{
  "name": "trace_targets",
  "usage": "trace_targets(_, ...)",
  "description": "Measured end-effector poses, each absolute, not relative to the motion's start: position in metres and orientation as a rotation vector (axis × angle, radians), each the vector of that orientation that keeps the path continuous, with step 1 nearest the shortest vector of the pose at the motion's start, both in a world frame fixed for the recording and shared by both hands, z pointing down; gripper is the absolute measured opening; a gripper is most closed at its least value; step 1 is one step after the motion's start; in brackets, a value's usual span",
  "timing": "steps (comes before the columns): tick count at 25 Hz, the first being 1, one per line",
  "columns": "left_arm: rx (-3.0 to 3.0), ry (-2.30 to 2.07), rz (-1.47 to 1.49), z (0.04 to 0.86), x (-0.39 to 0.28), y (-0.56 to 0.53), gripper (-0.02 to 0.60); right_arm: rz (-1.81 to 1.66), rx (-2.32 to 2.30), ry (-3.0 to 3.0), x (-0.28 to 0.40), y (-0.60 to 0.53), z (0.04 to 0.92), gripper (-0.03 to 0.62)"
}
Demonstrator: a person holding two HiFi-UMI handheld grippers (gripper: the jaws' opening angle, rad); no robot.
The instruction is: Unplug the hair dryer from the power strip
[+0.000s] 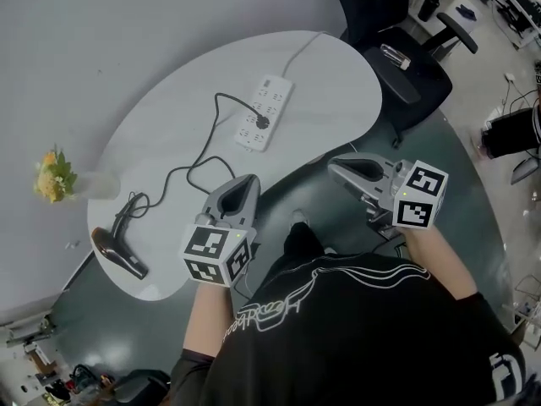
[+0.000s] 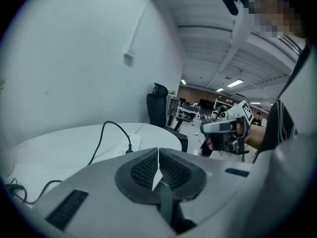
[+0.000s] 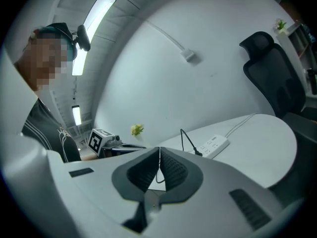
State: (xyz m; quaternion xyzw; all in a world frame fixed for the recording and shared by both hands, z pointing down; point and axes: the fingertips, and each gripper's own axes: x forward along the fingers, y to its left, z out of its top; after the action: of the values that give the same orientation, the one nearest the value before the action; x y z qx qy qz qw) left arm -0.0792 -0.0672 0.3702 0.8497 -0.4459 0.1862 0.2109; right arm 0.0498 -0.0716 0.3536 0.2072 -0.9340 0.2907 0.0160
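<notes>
A white power strip (image 1: 264, 112) lies on the white oval table (image 1: 338, 83), with the black plug (image 1: 262, 122) of the hair dryer in it. The black cord (image 1: 196, 166) runs to the dark hair dryer (image 1: 118, 250) at the table's near left end. My left gripper (image 1: 249, 179) hovers over the table's near edge, shut and empty, pointing toward the strip (image 2: 130, 144). My right gripper (image 1: 335, 165) is off the table's near right edge, shut and empty. The strip (image 3: 214, 145) and plug (image 3: 198, 153) show beyond its closed pads (image 3: 168, 168).
A vase of yellow flowers (image 1: 57, 178) stands at the table's left end. A black office chair (image 1: 406, 70) sits behind the table's right end. The strip's white lead (image 1: 303, 51) runs up the grey wall.
</notes>
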Motion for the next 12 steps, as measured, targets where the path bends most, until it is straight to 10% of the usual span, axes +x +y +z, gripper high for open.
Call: trace_targets(12,2.273,-1.216,0.665,0.458,-0.135,-0.179,0.008,0.972,0.757,-2.811,0.013,-0.146,0.395,-0.003)
